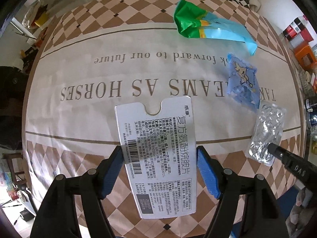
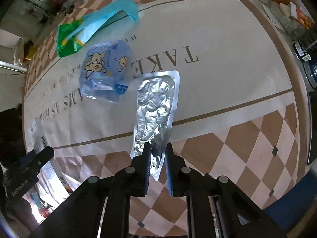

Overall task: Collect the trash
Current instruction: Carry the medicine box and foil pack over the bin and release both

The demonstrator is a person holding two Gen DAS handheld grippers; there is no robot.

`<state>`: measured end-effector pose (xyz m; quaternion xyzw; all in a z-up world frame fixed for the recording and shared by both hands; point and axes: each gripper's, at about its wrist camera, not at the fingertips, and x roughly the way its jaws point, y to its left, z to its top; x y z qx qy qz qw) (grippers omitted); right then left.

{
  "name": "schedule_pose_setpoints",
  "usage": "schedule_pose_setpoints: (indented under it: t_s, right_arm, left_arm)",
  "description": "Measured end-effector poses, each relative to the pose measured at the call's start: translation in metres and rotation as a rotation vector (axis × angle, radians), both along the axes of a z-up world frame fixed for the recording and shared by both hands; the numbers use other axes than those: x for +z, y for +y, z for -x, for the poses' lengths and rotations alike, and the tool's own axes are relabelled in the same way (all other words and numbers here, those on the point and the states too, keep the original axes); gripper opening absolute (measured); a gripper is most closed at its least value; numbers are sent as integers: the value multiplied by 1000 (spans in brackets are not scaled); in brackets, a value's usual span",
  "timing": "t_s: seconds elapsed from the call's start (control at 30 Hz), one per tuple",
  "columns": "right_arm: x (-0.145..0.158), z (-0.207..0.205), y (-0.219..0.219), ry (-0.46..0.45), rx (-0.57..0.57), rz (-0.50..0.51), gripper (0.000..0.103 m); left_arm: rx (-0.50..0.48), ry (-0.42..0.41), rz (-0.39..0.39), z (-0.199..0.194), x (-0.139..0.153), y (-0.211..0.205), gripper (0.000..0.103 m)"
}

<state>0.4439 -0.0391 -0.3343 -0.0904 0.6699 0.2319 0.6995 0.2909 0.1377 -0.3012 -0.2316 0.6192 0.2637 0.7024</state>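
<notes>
Above the printed counter [image 1: 79,75], the left hand-held gripper [image 1: 159,170] clasps a white medicine box [image 1: 158,154] while the right hand-held gripper [image 2: 157,158] pinches a foil blister pack [image 2: 156,107], near a blue cartoon wrapper [image 2: 105,73].

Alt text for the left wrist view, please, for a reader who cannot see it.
The left gripper holds a flattened white medicine box between its blue-padded fingers above a table with a checkered, lettered cloth. Beyond lie a green and blue plastic bag, a blue cartoon wrapper and a foil blister pack, which the right gripper's tip touches.
</notes>
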Motion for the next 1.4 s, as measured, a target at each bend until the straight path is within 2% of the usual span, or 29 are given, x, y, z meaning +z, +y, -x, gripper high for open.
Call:
schedule_pose_setpoints:
  t_s: [0.13,0.3,0.47,0.7,0.9,1.03,1.2,1.33,1.4]
  right_arm:
    - [14,7,-5,-35,-16,-36,7]
    - [38,11,-4,-93,20,-53,6]
    - [55,45,0,-138,44,-77,6]
    - [86,143,-6,-188,63,-131,6]
    - [97,252,-23,-190,65,-156,6]
    - [87,316,-38,-141,60,-153,6]
    - [49,385,-55,-49,88,-110,6]
    - [-11,418,-64,51,105,-54,6]
    - [-50,429,-67,102,111,-28,6]
  left_arm:
    - [6,-2,-11,10,2,2,71]
    - [-3,-21,-33,27,5,4,71]
    - [-6,-67,-73,60,23,5,71]
    - [-46,-155,-121,139,59,-9,71]
    - [-105,-192,-120,221,72,-28,71]
    - [-129,-182,-86,265,63,-43,71]
    - [-109,-143,-3,319,32,-57,71]
    - [-61,-69,75,353,-25,-61,71]
    - [-30,-18,116,367,-65,-61,71]
